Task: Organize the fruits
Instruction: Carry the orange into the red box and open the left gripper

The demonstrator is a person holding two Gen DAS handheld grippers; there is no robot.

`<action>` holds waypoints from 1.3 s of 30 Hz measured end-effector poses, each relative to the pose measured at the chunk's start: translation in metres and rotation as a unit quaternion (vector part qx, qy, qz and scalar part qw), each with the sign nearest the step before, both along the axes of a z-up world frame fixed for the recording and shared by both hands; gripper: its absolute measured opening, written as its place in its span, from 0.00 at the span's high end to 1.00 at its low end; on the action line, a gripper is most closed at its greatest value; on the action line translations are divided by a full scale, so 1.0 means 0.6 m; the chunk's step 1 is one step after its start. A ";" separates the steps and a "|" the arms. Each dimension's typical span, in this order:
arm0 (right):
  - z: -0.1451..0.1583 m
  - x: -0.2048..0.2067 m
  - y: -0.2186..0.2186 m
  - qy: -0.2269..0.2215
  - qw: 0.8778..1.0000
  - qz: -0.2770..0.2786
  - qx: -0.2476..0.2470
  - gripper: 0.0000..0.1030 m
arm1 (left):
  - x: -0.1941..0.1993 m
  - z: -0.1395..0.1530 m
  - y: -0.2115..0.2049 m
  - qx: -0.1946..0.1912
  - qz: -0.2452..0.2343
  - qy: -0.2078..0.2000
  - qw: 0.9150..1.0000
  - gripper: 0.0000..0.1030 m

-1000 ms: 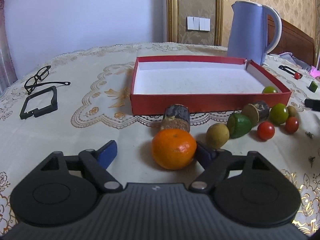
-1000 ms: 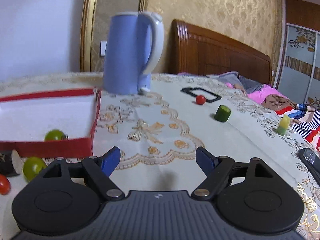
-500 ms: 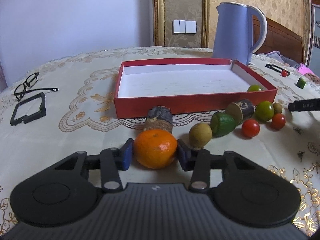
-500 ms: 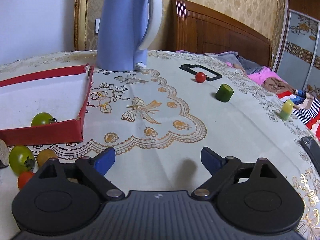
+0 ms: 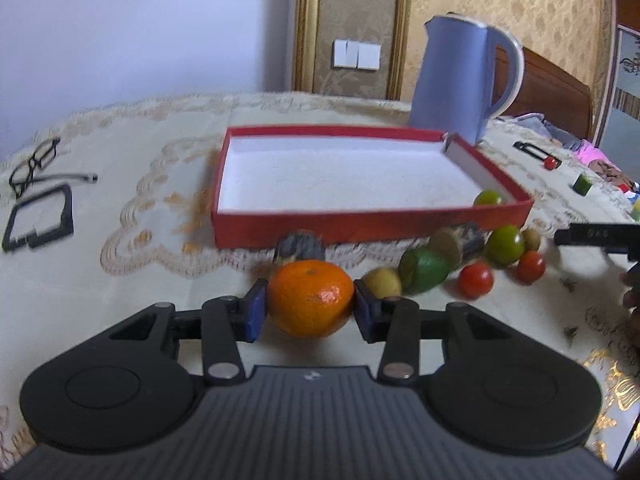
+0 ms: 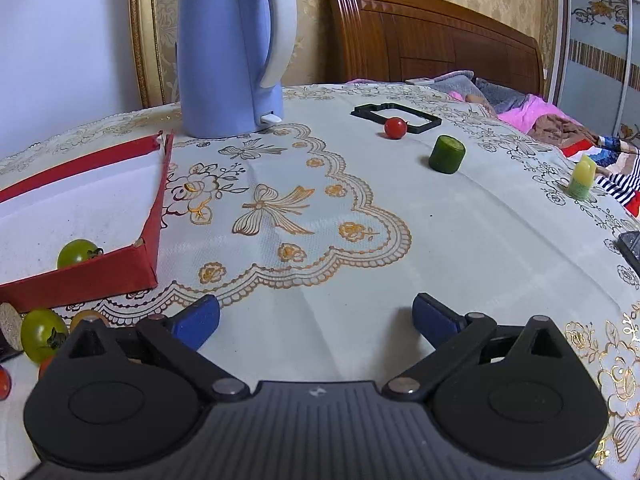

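Observation:
An orange (image 5: 310,304) sits between the blue pads of my left gripper (image 5: 308,313), which is shut on it; whether it is off the cloth I cannot tell. Behind it stands a red box (image 5: 360,222) with a white floor and one green tomato (image 5: 488,199) in its near right corner. To the right of the orange runs a row of fruit: a yellowish fruit (image 5: 382,282), a lime (image 5: 424,270), a green tomato (image 5: 505,245) and two red tomatoes (image 5: 475,280). My right gripper (image 6: 316,318) hangs over bare cloth, its jaws opening with nothing between them.
A blue kettle (image 6: 228,52) stands behind the box's right corner. Farther right lie a red tomato (image 6: 395,128), a black frame (image 6: 420,120), a green cylinder (image 6: 447,154) and a small yellow-green piece (image 6: 582,178). Glasses (image 5: 34,160) and another black frame (image 5: 40,220) lie at the left.
My left gripper's pads have come in from wide apart and now press on the orange. My right gripper's jaws have spread wider and it has tipped down toward the cloth.

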State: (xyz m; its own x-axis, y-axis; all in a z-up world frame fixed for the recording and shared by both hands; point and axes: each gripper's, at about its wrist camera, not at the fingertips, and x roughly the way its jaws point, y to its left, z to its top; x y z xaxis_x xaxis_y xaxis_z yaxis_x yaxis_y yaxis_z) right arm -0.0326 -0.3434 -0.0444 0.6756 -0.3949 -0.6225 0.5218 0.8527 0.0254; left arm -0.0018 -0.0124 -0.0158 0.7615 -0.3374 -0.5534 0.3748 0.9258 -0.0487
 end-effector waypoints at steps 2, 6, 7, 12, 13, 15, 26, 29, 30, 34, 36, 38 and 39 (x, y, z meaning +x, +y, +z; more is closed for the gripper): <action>0.000 0.000 0.000 0.000 1.000 0.000 0.000 0.00 | 0.003 0.016 -0.004 -0.004 -0.006 -0.009 1.000 0.61; 0.000 0.000 0.000 0.000 1.000 0.000 0.000 0.00 | 0.033 0.042 -0.022 -0.006 -0.013 -0.020 1.000 0.61; 0.000 0.000 0.000 0.000 1.000 0.000 0.000 0.00 | 0.042 0.046 -0.026 -0.005 -0.014 -0.022 1.000 0.61; 0.000 0.000 0.000 0.000 1.000 0.000 0.000 0.00 | 0.111 0.052 -0.062 0.007 -0.012 -0.016 1.000 0.61; 0.000 0.000 0.000 0.000 1.000 0.000 0.000 0.00 | 0.122 0.051 -0.067 0.011 -0.009 -0.014 1.000 0.61; 0.000 0.000 0.000 0.000 1.000 0.000 0.000 0.00 | 0.151 0.048 -0.081 0.015 -0.002 -0.007 1.000 0.61; 0.000 0.000 0.000 0.000 1.000 0.000 0.000 0.00 | 0.258 0.003 -0.116 0.049 0.056 0.025 0.997 0.61; 0.000 0.000 0.000 0.000 1.000 0.000 0.000 0.00 | 0.261 -0.001 -0.115 0.046 0.058 0.030 0.997 0.60; 0.000 0.000 0.000 0.000 1.000 0.000 0.000 0.00 | 0.260 -0.001 -0.115 0.048 0.059 0.029 0.997 0.60; 0.000 0.000 0.000 0.000 1.000 0.000 0.000 0.00 | 0.257 0.001 -0.116 0.053 0.068 0.026 0.996 0.52; 0.000 0.000 0.000 0.000 1.000 0.000 0.000 0.00 | 0.252 0.005 -0.118 0.065 0.076 0.013 0.995 0.38; 0.000 0.000 0.000 0.000 1.000 0.000 0.000 0.00 | 0.241 0.010 -0.114 0.069 0.077 0.001 0.995 0.33; 0.000 0.000 0.000 0.000 1.000 0.000 0.001 0.00 | 0.233 0.015 -0.110 0.072 0.077 -0.005 0.994 0.33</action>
